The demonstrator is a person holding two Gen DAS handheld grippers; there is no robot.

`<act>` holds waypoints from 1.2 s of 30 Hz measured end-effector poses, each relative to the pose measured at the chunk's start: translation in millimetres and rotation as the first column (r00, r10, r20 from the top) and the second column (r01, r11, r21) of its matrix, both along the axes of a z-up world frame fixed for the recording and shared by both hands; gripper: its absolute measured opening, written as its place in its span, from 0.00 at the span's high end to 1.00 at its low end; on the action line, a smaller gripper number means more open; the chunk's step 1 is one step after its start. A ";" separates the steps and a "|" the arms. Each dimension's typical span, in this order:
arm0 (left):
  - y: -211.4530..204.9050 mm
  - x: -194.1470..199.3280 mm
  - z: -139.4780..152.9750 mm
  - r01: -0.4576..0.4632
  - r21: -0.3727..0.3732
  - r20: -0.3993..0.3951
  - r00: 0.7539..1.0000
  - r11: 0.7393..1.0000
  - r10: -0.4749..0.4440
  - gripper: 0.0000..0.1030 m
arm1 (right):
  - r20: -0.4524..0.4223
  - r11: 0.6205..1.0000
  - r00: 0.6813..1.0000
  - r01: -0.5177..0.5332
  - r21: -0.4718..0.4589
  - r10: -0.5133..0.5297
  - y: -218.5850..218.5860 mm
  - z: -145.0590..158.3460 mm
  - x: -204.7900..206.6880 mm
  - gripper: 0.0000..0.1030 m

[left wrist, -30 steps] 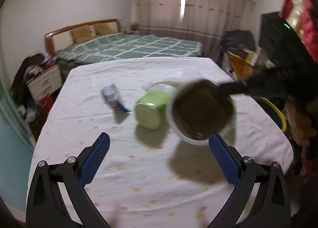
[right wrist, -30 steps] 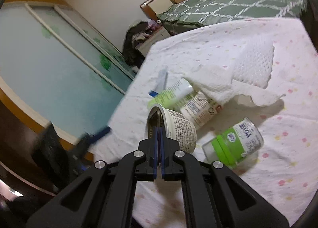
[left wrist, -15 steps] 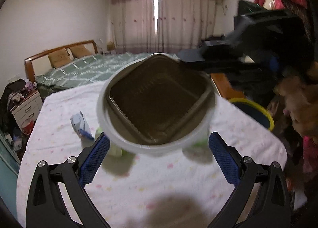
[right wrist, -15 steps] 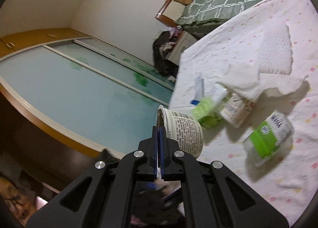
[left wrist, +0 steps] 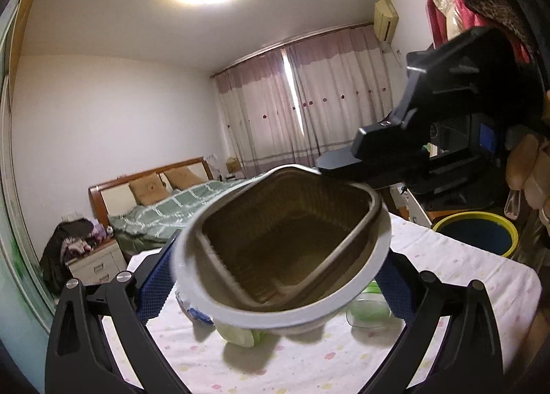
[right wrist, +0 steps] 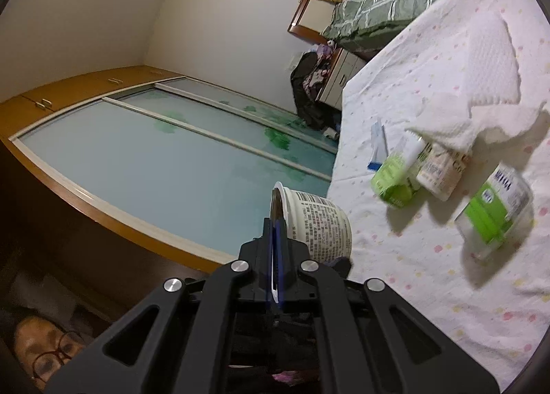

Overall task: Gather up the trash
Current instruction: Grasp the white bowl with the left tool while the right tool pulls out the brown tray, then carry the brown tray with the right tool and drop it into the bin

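My right gripper is shut on the rim of a white paper cup with a brown inner tray, held in the air above the table edge. In the left wrist view the same cup fills the space between the blue pads of my open left gripper, its mouth facing the camera; whether the pads touch it I cannot tell. The right gripper pinches the cup's top rim there. On the table lie a green-labelled clear jar, a green carton, a white tub, a paper towel and a small blue-white wrapper.
A round table with a dotted white cloth holds the trash. A yellow-rimmed blue bin stands to the right of the table. A bed and nightstand are behind. A person's face shows low left.
The right gripper has lifted the cup off the table and brought it up between the left gripper's pads. Both cameras have tilted upward.
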State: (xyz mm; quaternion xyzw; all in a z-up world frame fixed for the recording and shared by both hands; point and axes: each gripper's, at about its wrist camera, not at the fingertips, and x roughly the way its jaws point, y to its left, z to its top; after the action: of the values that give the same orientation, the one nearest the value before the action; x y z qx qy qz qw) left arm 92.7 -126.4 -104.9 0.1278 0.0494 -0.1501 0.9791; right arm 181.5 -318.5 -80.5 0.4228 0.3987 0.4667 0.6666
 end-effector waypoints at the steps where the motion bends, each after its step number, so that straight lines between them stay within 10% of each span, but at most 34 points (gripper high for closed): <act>1: -1.5 -1.7 0.2 0.004 -0.002 0.004 1.000 1.000 -0.004 0.10 | -0.005 1.000 1.000 -0.007 0.013 0.007 0.0 -0.8 -0.3 0.98; 4: -0.1 -4.6 0.0 0.004 -0.013 0.019 1.000 1.000 -0.004 0.23 | -0.010 0.999 1.000 -0.012 0.041 0.012 -0.8 -0.9 -1.8 0.98; 24: -16.8 -2.2 -10.5 -0.004 0.099 -0.029 1.000 0.995 0.007 0.24 | 0.081 0.987 0.986 0.135 0.090 -0.143 -65.0 30.0 -14.3 0.98; 36: -11.3 2.2 4.7 0.020 0.041 -0.080 0.997 0.999 -0.016 0.24 | 0.010 0.817 0.818 0.574 -0.054 -0.575 -229.2 -10.8 -60.6 0.98</act>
State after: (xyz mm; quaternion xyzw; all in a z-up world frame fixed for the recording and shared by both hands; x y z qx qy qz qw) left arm 95.0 -137.7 -100.3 0.1425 0.0904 -0.1629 0.9721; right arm 120.9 -547.8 -91.3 0.5065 0.2677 0.2315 0.7862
